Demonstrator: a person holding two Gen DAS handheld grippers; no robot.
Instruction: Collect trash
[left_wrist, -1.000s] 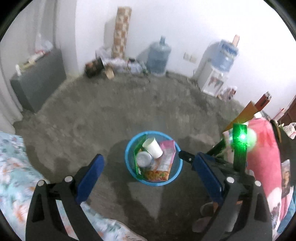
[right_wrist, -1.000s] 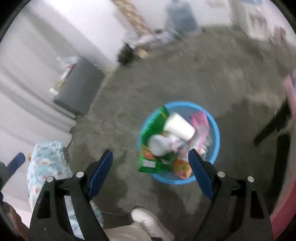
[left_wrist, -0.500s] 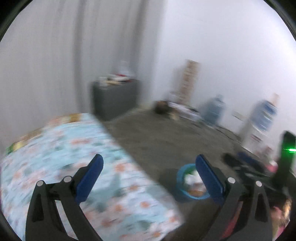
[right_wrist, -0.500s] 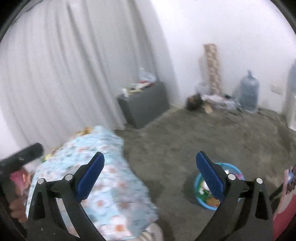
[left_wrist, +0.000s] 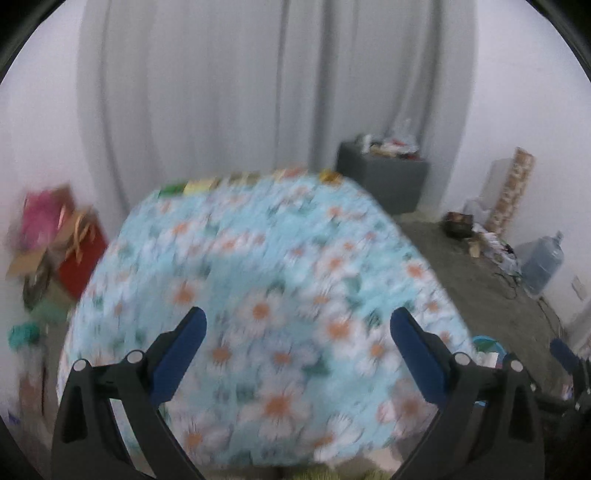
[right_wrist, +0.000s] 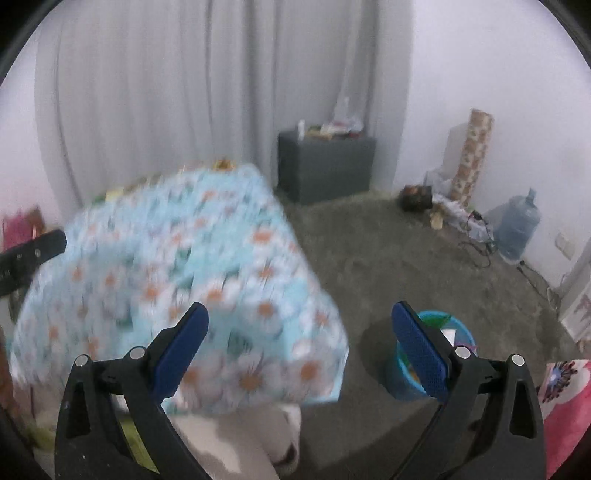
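Blurred floral bedspread (left_wrist: 266, 295), blue bin (right_wrist: 456, 332) half-hidden behind right claw (right_wrist: 300, 345)

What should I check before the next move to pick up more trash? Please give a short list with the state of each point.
1. Left gripper fingers open, nothing between them: ok.
2. Right gripper fingers open, nothing held: ok.
3. Blue bin upright on the floor, trash inside: ok.
4. Next piece of trash chosen: cannot tell; small coloured things along the far edge of the flowered table cover are too blurred to name.
5. Pictures sharp enough to aim: not ok, the cover is smeared in both views.
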